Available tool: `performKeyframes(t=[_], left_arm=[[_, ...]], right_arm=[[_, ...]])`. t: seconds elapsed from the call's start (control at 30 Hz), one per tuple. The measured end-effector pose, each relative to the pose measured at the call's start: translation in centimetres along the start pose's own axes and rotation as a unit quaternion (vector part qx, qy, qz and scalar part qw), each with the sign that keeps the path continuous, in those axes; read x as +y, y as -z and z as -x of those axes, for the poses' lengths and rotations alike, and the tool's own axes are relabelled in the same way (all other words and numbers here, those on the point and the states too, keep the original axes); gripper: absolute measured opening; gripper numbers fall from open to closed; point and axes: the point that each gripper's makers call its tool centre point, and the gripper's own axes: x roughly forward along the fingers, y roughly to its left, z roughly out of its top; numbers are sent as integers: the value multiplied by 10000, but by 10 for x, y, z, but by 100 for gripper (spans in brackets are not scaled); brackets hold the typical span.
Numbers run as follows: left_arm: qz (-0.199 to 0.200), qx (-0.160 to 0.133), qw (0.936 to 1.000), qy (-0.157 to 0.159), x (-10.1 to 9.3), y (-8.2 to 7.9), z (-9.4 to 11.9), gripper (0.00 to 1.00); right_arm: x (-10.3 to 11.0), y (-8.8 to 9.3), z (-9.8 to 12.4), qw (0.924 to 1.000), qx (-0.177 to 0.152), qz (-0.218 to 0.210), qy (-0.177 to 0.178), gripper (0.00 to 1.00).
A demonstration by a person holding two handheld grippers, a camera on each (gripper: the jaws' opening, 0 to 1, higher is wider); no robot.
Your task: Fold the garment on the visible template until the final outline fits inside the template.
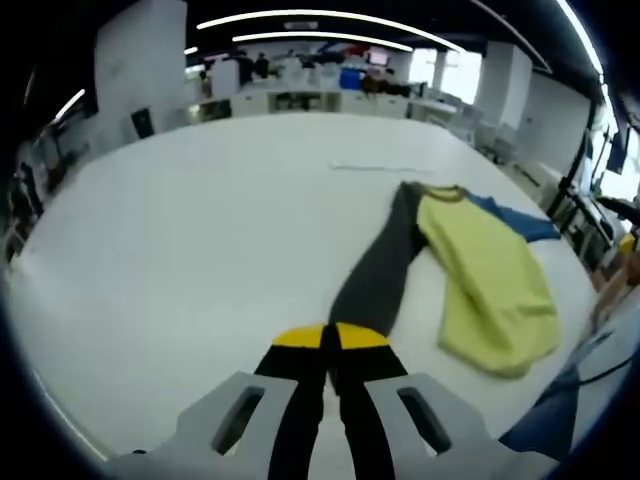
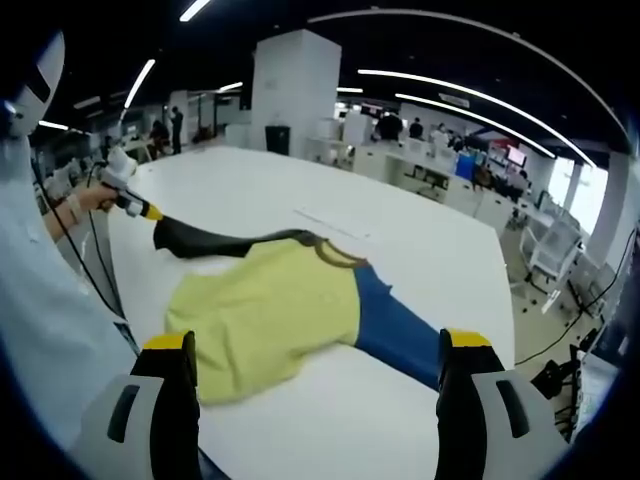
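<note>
Garment point(image 1: 490, 280) cuff seemingly between jaws

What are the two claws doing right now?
Left claw: shut on the dark gray sleeve.
Right claw: open, holding nothing, above the yellow shirt.

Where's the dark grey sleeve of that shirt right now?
In the left gripper view, the grey sleeve stretches across the white table from the yellow shirt body to the left gripper, whose shut jaws pinch its cuff.
</note>
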Motion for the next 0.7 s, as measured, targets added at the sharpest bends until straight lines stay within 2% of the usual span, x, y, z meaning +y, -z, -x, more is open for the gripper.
performKeyframes(t=[0.7], left_arm=[[211,108,9995,-202,35,3,-14,0]], right_arm=[[-5,4,0,9998,39,-92,161,100]])
